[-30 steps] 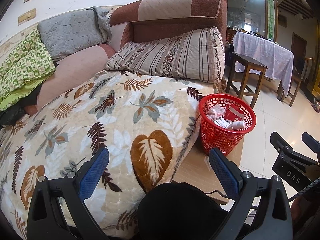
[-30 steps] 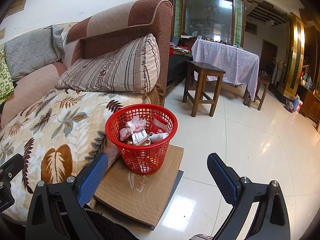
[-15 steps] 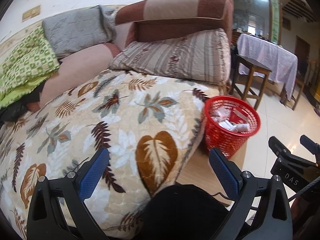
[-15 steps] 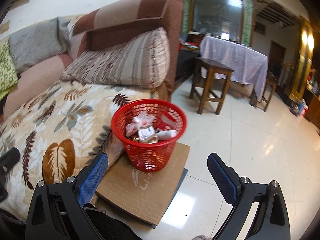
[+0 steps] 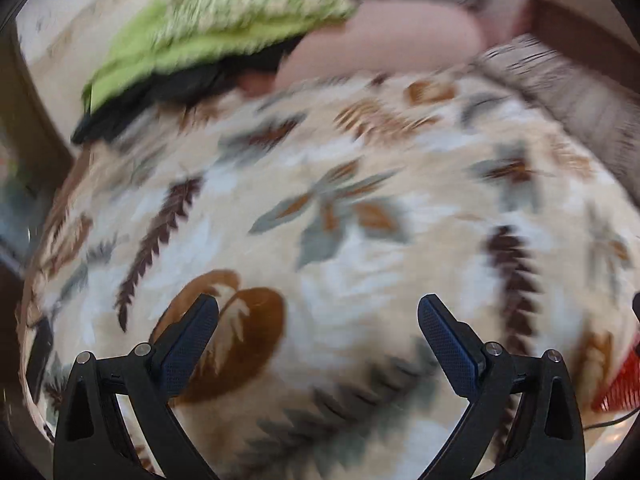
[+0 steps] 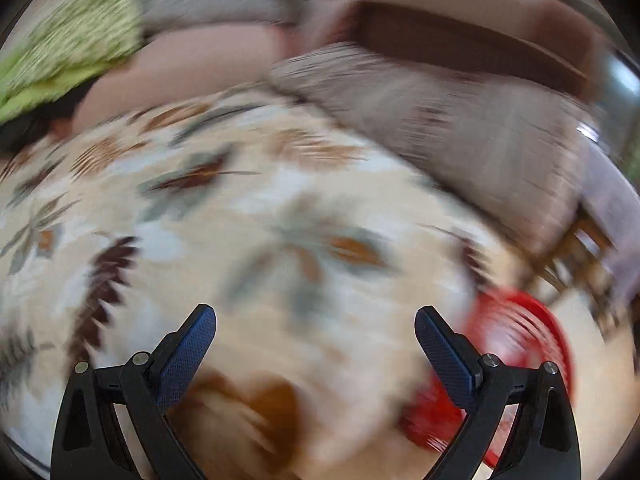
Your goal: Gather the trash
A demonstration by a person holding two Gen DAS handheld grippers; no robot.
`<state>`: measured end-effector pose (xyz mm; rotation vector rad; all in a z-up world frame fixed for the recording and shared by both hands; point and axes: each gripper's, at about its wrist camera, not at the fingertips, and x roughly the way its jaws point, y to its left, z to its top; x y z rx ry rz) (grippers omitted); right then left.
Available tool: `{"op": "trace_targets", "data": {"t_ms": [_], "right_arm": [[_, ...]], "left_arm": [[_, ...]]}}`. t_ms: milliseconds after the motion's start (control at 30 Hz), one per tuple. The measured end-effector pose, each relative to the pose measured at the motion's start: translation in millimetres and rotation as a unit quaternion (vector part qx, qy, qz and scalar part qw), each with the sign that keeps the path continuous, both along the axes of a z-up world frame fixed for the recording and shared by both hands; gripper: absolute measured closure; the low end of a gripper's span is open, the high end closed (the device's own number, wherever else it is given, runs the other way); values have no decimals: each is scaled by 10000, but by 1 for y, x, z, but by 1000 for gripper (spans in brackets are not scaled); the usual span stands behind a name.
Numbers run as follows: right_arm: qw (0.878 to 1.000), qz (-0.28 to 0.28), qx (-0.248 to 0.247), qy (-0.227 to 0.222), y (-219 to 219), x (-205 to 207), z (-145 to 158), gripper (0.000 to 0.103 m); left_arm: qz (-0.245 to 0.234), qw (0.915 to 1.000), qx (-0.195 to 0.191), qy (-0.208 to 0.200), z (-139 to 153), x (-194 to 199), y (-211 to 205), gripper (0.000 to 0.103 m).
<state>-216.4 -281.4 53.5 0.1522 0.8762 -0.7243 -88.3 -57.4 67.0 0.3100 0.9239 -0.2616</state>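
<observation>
Both views are smeared by motion. My left gripper (image 5: 318,316) is open over the leaf-patterned blanket (image 5: 340,208) on the sofa, nothing between its blue pads. My right gripper (image 6: 315,326) is also open and empty above the same blanket (image 6: 260,216). The red mesh basket (image 6: 520,344) shows blurred at the lower right of the right wrist view, behind the right finger, and only a red sliver of the basket (image 5: 618,388) reaches the far right edge of the left wrist view. No loose trash can be made out on the blanket.
A green patterned cloth (image 5: 224,16) over something black (image 5: 160,92) lies at the back left of the sofa. A pink cushion (image 5: 384,40) and a striped pillow (image 6: 460,120) lean on the brown sofa back (image 6: 460,36). A wooden stool (image 6: 580,248) stands right.
Both grippers have swung quickly to the left, off the basket and floor and onto the sofa blanket. The basket has slid to the right edge of each view. Both stay open.
</observation>
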Motion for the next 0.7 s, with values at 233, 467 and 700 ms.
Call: {"op": "trace_targets", "data": {"t_ms": [233, 467, 700], "right_arm": [[9942, 201, 1019, 279, 16, 131, -48, 2], [9969, -116, 740, 252, 23, 151, -59, 0], [9960, -110, 889, 62, 8, 155, -60, 0]], "left_arm": [[166, 9929, -304, 1139, -56, 64, 17, 3], [-472, 9957, -465, 648, -62, 72, 13, 0], [-472, 9955, -607, 561, -65, 82, 14, 0]]}}
